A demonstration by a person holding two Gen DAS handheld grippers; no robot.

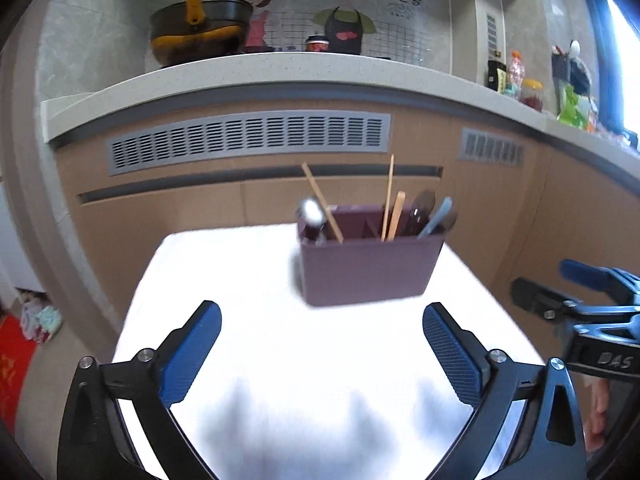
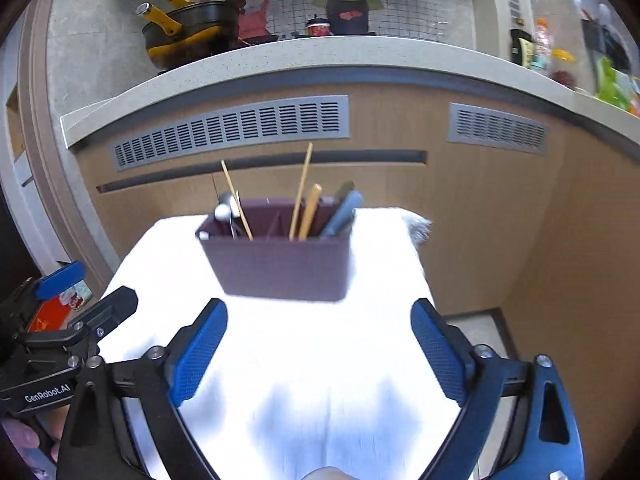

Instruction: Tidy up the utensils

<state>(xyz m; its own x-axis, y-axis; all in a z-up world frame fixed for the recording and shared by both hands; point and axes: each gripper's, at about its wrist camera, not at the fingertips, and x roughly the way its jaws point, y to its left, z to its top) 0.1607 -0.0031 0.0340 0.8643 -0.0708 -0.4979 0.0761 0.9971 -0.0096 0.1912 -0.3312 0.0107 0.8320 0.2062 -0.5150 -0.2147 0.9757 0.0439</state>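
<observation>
A dark maroon utensil holder (image 1: pixel 366 270) stands upright on a white-covered table (image 1: pixel 256 344); it also shows in the right wrist view (image 2: pixel 280 268). It holds wooden chopsticks (image 1: pixel 389 200), a metal spoon (image 1: pixel 313 212) at its left end and grey-blue utensils (image 1: pixel 436 216) at its right end. My left gripper (image 1: pixel 322 344) is open and empty, short of the holder. My right gripper (image 2: pixel 320 344) is open and empty, also short of the holder. The right gripper (image 1: pixel 560 292) shows at the right edge of the left wrist view.
A wooden kitchen cabinet with grey vents (image 1: pixel 248 140) stands behind the table under a white counter (image 1: pixel 280 70). A black and yellow pot (image 1: pixel 200 28) and jars (image 1: pixel 532 94) sit on the counter. The table's edge drops to floor on both sides.
</observation>
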